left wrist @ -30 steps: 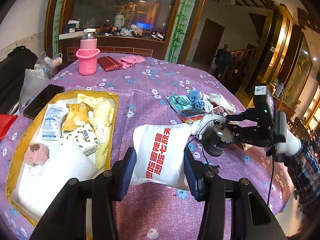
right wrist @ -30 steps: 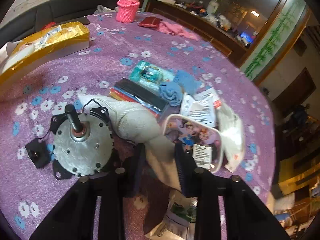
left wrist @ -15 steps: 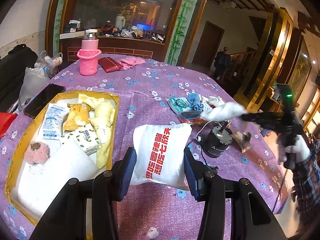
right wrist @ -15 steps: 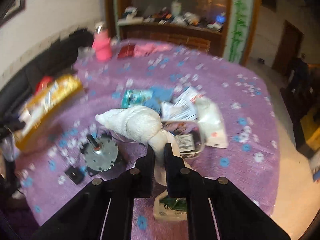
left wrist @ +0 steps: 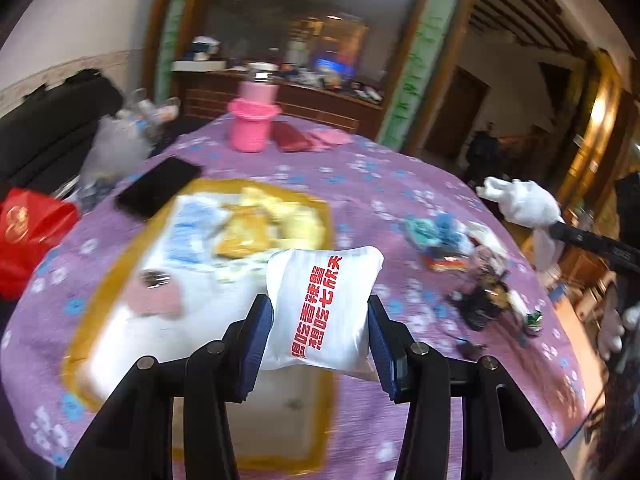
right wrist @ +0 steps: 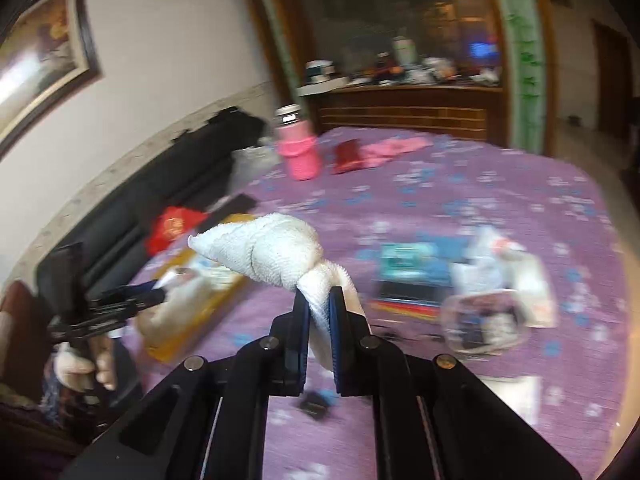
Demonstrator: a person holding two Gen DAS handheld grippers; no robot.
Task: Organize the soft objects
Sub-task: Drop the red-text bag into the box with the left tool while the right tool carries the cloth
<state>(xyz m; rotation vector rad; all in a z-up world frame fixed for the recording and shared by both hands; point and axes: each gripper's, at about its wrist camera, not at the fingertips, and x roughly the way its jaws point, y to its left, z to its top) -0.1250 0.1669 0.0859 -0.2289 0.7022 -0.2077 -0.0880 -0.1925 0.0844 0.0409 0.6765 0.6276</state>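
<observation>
My left gripper is shut on a white pouch with red lettering and holds it in the air over the near right part of the yellow tray. The tray holds several soft packets and a pink pad. My right gripper is shut on a knotted white towel, lifted above the purple tablecloth. The towel also shows in the left wrist view at the right. The yellow tray shows in the right wrist view at the left.
A pink bottle, a dark red wallet and a pink cloth stand at the far side. A black phone and a red bag lie left of the tray. A motor, teal packets and a clear box clutter the right.
My left gripper has lifted the white pouch off the table and swung left over the tray. My right gripper has carried the towel higher and turned toward the tray.
</observation>
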